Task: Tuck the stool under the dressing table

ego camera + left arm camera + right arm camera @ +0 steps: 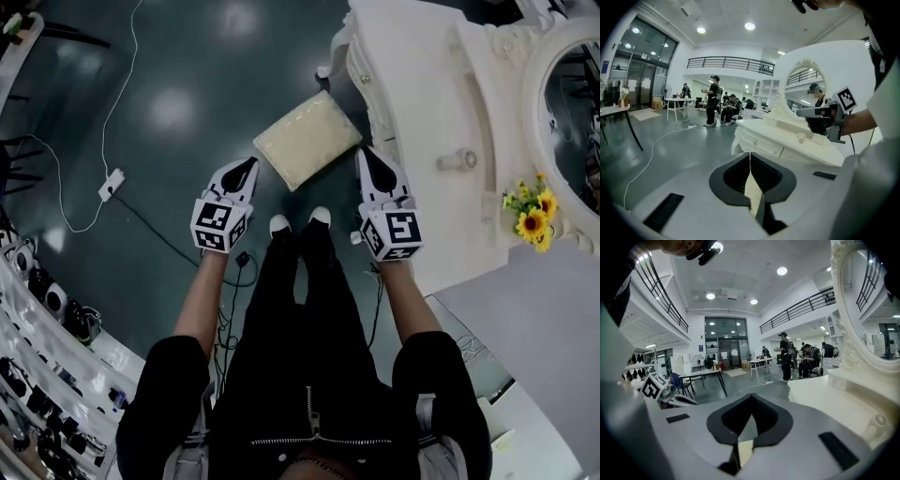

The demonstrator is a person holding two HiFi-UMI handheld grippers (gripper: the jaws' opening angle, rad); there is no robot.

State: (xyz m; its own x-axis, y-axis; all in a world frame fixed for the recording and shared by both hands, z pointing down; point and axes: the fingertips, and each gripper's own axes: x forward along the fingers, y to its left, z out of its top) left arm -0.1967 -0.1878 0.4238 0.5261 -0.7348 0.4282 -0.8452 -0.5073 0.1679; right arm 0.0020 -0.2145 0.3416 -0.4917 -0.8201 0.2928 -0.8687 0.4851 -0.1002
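While the cream-cushioned stool (307, 139) stands out on the dark floor (187, 75), just beside the carved front of the ornate white desk (422, 103) and not under it, the left tool (250, 163) and right tool (367, 154) hang near its corners, both with jaws pressed together on nothing. Sunflowers (530, 220) lie on the desk by its oval mirror (572, 103).

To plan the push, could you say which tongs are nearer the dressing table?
Right. The right tongs hang beside the dressing table; the left tongs are across the stool from it.
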